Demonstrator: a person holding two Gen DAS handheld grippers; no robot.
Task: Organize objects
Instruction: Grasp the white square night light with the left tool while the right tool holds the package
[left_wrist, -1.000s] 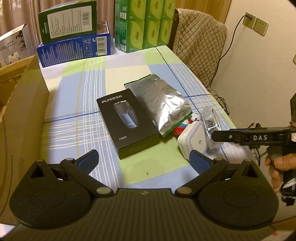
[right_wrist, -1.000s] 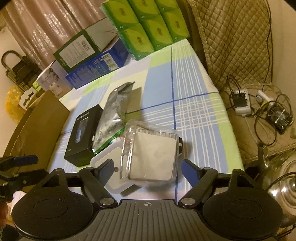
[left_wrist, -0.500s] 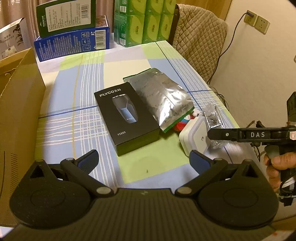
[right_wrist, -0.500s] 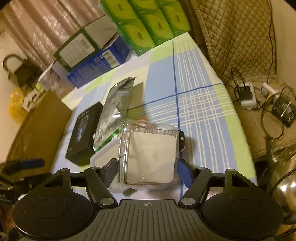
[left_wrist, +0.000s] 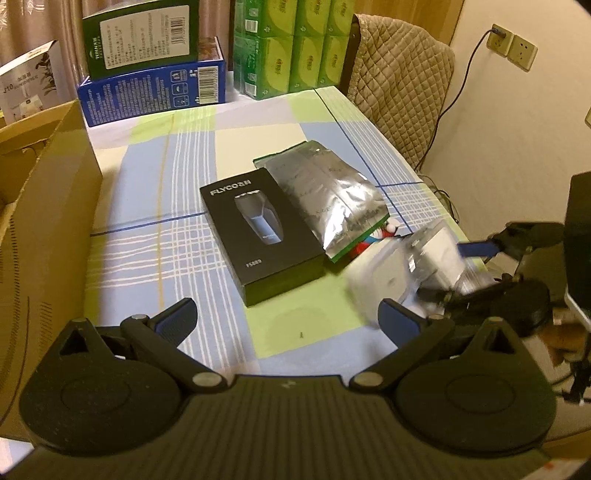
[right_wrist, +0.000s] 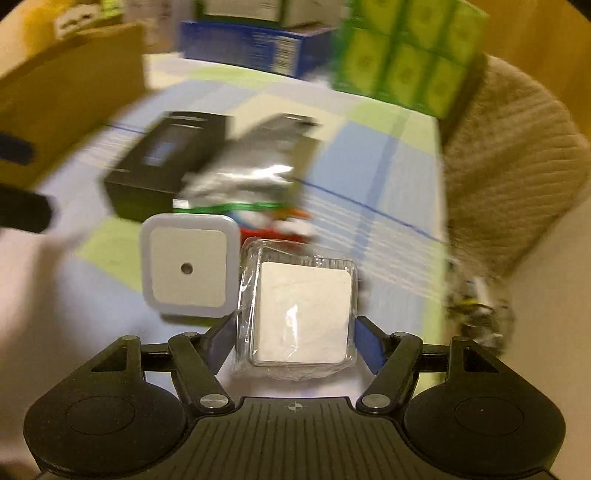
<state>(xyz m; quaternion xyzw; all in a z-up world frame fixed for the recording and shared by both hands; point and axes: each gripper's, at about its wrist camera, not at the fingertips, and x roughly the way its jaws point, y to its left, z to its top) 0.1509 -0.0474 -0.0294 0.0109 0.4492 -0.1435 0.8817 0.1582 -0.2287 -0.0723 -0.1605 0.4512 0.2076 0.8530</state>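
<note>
Right wrist, tongs (right_wrist: 293, 341) gripping flat upright wrapped box (right_wrist: 301, 314).

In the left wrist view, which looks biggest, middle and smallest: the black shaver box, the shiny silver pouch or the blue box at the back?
1. Black shaver box
2. Shiny silver pouch, nearly alike
3. Blue box, though it sits farther back

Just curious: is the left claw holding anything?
No, the left claw is open above the checked tablecloth, with nothing between its fingers.

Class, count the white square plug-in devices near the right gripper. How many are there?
2. One bare white device lies on the tablecloth; one plastic-wrapped device sits clamped in the right gripper. Others may hide under the foil pouch.
</note>
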